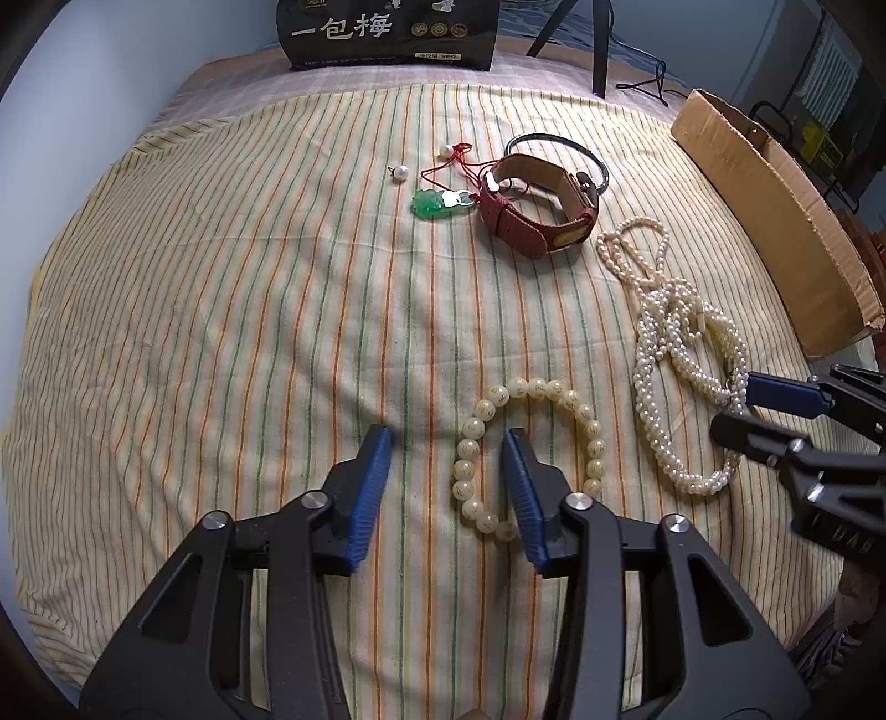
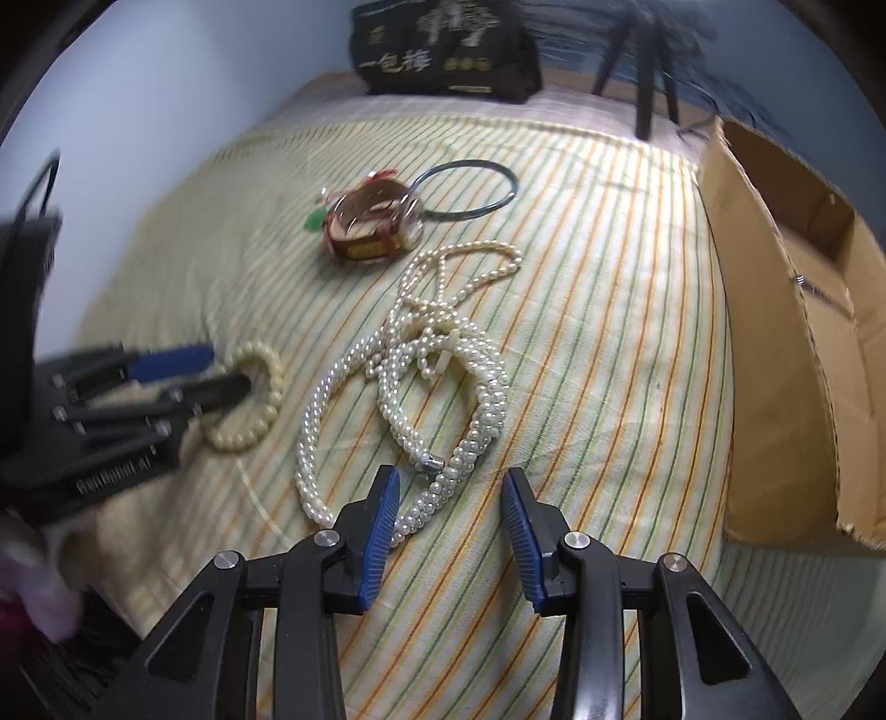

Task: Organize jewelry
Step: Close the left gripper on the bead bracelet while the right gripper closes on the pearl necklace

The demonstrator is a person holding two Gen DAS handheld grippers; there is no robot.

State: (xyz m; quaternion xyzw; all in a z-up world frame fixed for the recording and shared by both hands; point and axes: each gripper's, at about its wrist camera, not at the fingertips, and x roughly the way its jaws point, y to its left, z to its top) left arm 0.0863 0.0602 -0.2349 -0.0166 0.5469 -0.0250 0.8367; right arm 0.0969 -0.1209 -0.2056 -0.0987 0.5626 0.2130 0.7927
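Observation:
A cream bead bracelet [image 1: 536, 386] lies on the striped cloth [image 1: 221, 304]. My left gripper [image 1: 447, 443] stands open over it: the bracelet's left side runs between the fingers, and the right finger sits inside the ring. A tangle of white pearl necklaces [image 2: 487, 410] lies to the right. My right gripper [image 2: 451, 482] is open, with one thick pearl strand between its fingers, close to the left pad. In the left wrist view the right gripper [image 1: 736, 407] straddles the pearl necklaces [image 1: 645, 354] at their right side. The left gripper [image 2: 227, 370] and the bracelet [image 2: 271, 382] show blurred in the right wrist view.
Farther back lie a red leather watch [image 1: 526, 232], a green pendant on red cord [image 1: 429, 206], two pearl earrings [image 1: 400, 173], and a thin metal bangle [image 1: 554, 138]. An open cardboard box [image 2: 775, 332] borders the right side. A black bag [image 1: 387, 33] stands at the far edge.

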